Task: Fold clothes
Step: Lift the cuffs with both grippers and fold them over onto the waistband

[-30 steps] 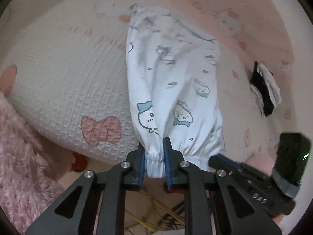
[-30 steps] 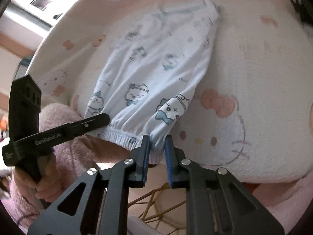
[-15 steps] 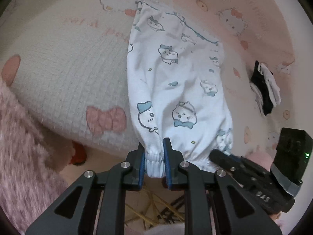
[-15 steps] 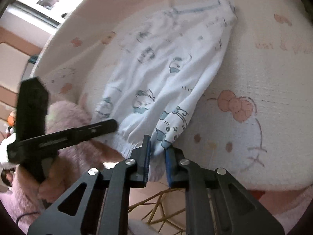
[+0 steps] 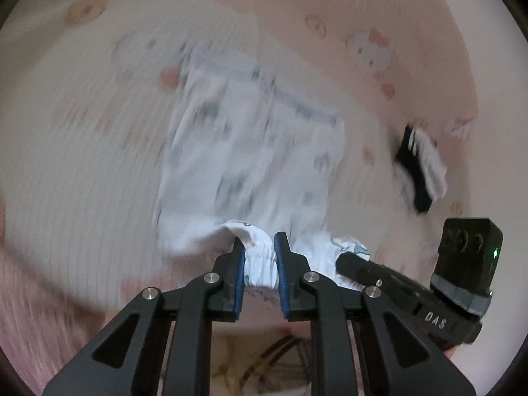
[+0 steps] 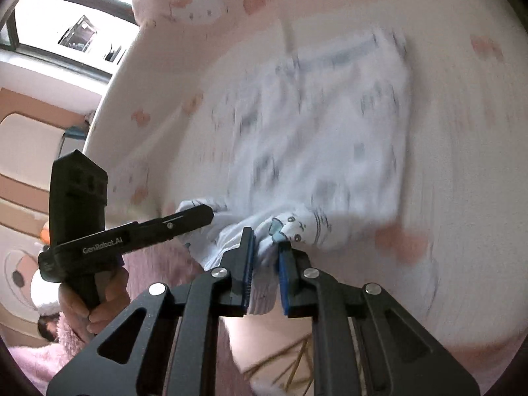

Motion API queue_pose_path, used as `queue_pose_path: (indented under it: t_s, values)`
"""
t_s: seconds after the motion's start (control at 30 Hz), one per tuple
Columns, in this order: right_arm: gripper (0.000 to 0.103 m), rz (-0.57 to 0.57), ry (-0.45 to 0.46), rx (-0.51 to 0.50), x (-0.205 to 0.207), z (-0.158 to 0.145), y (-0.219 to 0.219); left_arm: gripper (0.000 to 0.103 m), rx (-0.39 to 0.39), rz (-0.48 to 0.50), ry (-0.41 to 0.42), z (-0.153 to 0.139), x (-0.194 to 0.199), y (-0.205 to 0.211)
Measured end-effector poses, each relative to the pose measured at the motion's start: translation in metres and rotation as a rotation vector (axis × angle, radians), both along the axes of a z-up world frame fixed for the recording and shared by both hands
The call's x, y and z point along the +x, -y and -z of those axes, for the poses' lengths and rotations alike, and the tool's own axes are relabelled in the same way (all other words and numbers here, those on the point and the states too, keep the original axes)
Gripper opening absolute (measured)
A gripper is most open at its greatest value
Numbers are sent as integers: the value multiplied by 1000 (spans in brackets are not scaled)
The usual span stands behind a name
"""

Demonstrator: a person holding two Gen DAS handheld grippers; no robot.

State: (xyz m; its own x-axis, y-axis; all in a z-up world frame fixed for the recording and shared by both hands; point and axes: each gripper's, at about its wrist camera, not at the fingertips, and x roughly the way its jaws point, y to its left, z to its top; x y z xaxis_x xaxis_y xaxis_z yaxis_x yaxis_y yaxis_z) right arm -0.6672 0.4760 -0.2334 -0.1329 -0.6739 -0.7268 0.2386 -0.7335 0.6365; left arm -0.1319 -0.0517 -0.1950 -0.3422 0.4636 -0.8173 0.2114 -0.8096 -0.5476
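You had the left gripper clamped on the gathered elastic hem of the white printed garment, and the right gripper pinching the same hem further along; its jaws had just been opening a little, cloth between them. The garment's far end lay on the pink bed cover, while the gripped hem was lifted over the bed's near edge and curling back toward the middle — so you were, by my reading, mid-fold, carrying hem toward the far end. The next move called for both hands travelling level and together, then lowering the hem square onto the far edge. A black-and-white item lay toward the cover's right edge.
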Motion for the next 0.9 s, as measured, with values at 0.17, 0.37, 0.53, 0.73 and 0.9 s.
queue_pose_path:
  t_s: [0.17,0.37,0.53,0.73,0.9]
  values:
    - [46,113,-8,155,-66,12,-4,39,-122,38,-90,3,-45,17]
    - [68,99,-199,324,-59,7,-13,40,-250,154,-168,12,-49,26]
    - [68,-6,-205,421,-53,30,-1,40,-348,282,-163,25,-53,4]
    - [59,-105,-223,435,-54,44,21,15,-359,286,-114,45,-60,2]
    - [21,-115,-290,441,-45,33,26,7,-307,249,-142,34,-57,16]
